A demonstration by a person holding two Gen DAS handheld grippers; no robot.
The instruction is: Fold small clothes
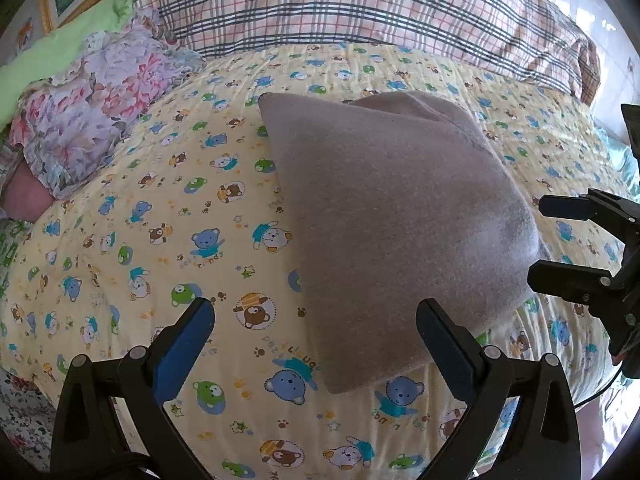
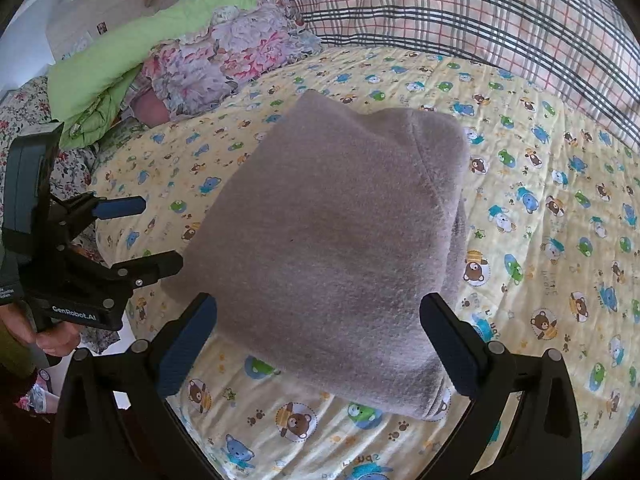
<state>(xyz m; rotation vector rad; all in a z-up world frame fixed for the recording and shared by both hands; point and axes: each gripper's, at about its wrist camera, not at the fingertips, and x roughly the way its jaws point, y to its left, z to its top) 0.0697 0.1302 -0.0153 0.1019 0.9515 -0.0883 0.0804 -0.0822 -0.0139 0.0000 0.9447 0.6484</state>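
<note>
A grey fleece garment (image 1: 392,216) (image 2: 332,240) lies folded into a thick rectangle on the yellow bear-print bedspread (image 1: 160,240) (image 2: 540,220). My left gripper (image 1: 316,332) hovers open at the garment's near-left corner, holding nothing. In the right wrist view that same left gripper (image 2: 156,232) shows at the garment's left edge, open. My right gripper (image 2: 320,328) stands open over the garment's near edge, nothing between its fingers. In the left wrist view the right gripper (image 1: 536,240) shows at the garment's right side, open.
A plaid quilt (image 1: 360,4) (image 2: 500,12) lies along the back of the bed. A floral pillow (image 1: 88,112) (image 2: 224,64) and a green blanket (image 2: 132,48) sit at the left. A hand (image 2: 48,336) holds the left gripper's handle.
</note>
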